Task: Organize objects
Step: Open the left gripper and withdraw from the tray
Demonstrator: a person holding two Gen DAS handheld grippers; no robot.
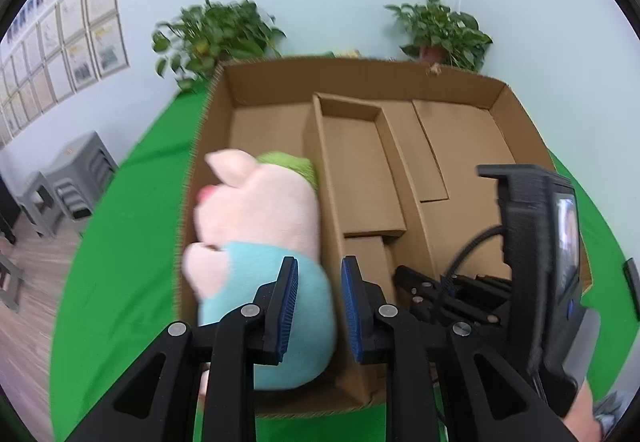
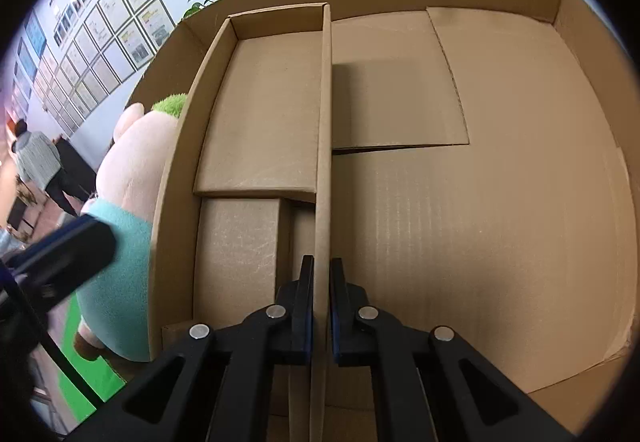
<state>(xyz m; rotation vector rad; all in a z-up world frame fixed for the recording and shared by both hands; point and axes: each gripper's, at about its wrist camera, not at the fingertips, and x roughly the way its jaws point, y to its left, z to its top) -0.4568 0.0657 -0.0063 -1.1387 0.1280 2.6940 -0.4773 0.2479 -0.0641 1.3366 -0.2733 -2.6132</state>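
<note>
While your right gripper (image 2: pixel 320 306) pinches the cardboard divider (image 2: pixel 323 161), your left gripper (image 1: pixel 319 306) hangs spread and empty over the plush pig (image 1: pixel 264 226), which lies in the box's (image 1: pixel 360 75) left compartment. Other compartments look unfilled; likely much remains.

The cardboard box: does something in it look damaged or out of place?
Yes. The far rim of the cardboard box has a small torn, frayed spot. The floor flaps overlap unevenly, one edge lifted. The plush pig fits in the left compartment. The right tongs pinch the divider wall.
</note>
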